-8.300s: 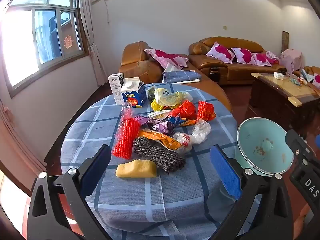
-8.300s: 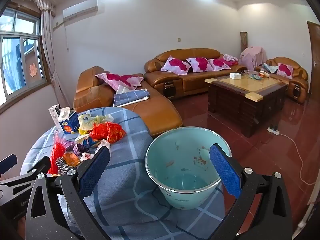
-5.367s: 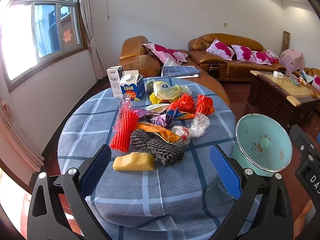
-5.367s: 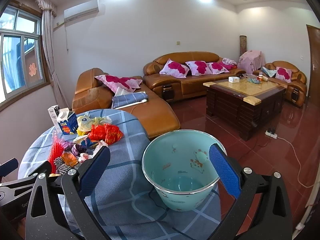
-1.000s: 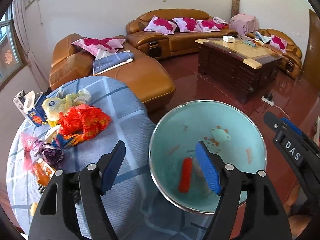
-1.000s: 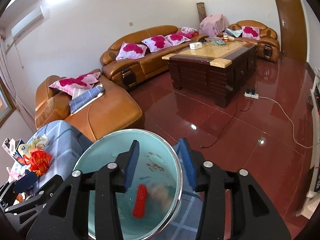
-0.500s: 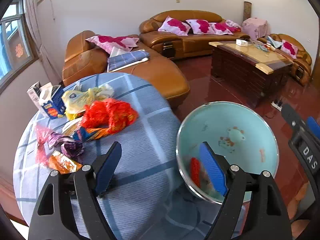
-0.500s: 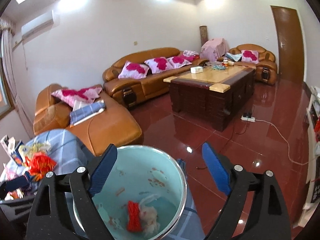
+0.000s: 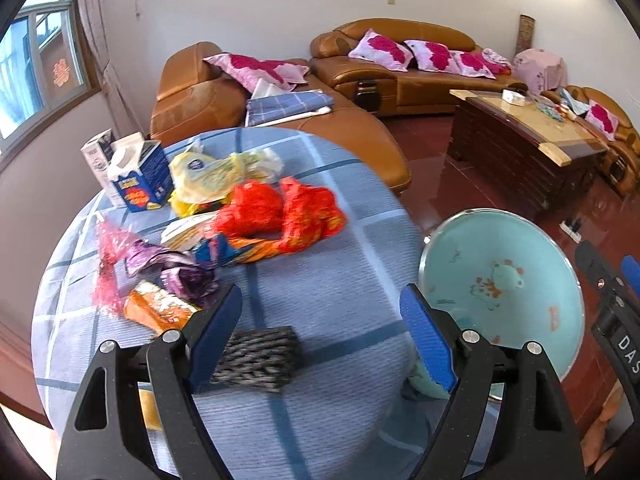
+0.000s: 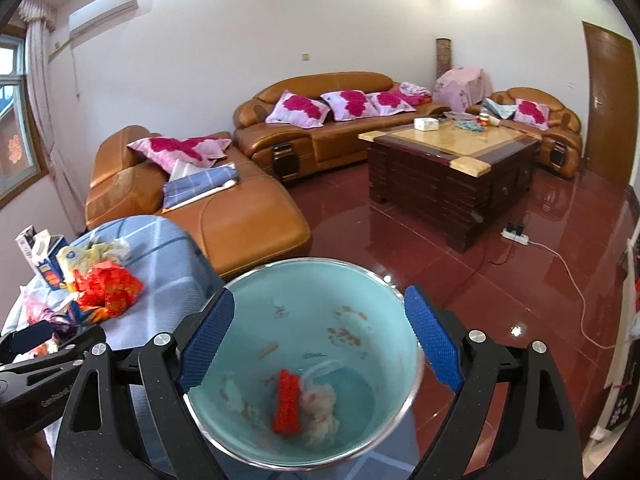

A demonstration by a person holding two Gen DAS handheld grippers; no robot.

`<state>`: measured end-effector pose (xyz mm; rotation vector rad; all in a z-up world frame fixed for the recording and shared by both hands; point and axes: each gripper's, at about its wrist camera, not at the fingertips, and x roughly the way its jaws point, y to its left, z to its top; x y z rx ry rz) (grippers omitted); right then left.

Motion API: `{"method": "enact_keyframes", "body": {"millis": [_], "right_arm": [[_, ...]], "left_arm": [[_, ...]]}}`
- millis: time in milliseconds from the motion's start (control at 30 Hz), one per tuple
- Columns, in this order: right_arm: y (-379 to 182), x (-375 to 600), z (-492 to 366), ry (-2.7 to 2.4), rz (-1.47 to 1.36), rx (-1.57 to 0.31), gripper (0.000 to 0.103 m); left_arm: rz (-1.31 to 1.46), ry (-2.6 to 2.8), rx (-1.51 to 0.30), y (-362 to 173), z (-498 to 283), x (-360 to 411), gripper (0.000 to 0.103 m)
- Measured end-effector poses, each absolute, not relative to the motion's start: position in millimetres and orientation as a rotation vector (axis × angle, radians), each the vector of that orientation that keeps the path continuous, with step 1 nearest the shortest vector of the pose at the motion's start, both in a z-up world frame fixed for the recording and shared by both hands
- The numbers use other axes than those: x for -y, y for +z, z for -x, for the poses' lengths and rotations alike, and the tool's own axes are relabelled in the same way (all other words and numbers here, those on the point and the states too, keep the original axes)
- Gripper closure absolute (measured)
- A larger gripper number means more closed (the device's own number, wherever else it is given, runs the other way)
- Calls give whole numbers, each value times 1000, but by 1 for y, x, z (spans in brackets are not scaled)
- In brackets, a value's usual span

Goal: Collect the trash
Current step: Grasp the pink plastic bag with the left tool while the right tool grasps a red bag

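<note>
A round table (image 9: 344,296) with a blue checked cloth holds a heap of trash: red bags (image 9: 280,212), a yellow bag (image 9: 216,176), purple and orange wrappers (image 9: 168,280), a dark mesh piece (image 9: 256,356) and cartons (image 9: 136,176). A light-blue bin (image 10: 320,360) stands at the table's right edge and holds a red net piece (image 10: 286,404) and a white bag (image 10: 320,400). My left gripper (image 9: 320,344) is open and empty over the table, just above the dark mesh. My right gripper (image 10: 320,344) is open and empty over the bin's mouth.
Brown leather sofas (image 10: 320,132) with pink cushions stand behind the table. A dark wooden coffee table (image 10: 452,168) stands on the red tiled floor, with a power strip and cable (image 10: 516,236) beside it. A window (image 9: 36,68) is at the left.
My left gripper has swung left from the bin back over the table's trash. My right gripper has come lower and nearer over the bin.
</note>
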<state>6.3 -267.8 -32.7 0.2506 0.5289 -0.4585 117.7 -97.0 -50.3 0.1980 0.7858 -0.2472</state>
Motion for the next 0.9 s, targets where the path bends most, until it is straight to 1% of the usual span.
{"method": "enact_keyframes", "body": {"millis": [500,600,700,900], "right_arm": [[-21,183,-54,-271,-159,-563,19],[-20,171,-61,-241,-158,-567,28],[-21,159,-72,-207,-161,-578,32],[-25,145,-99,-161,-184,-617,34]], "left_arm": [[-105,-75,-812,-56,-143,-14,23],[-83,-33,-807,-54,-149,-39,23],[-63,7,-806,-55,-157,-62,23],[-14,95,-813,-56,-177,-108,23]]}}
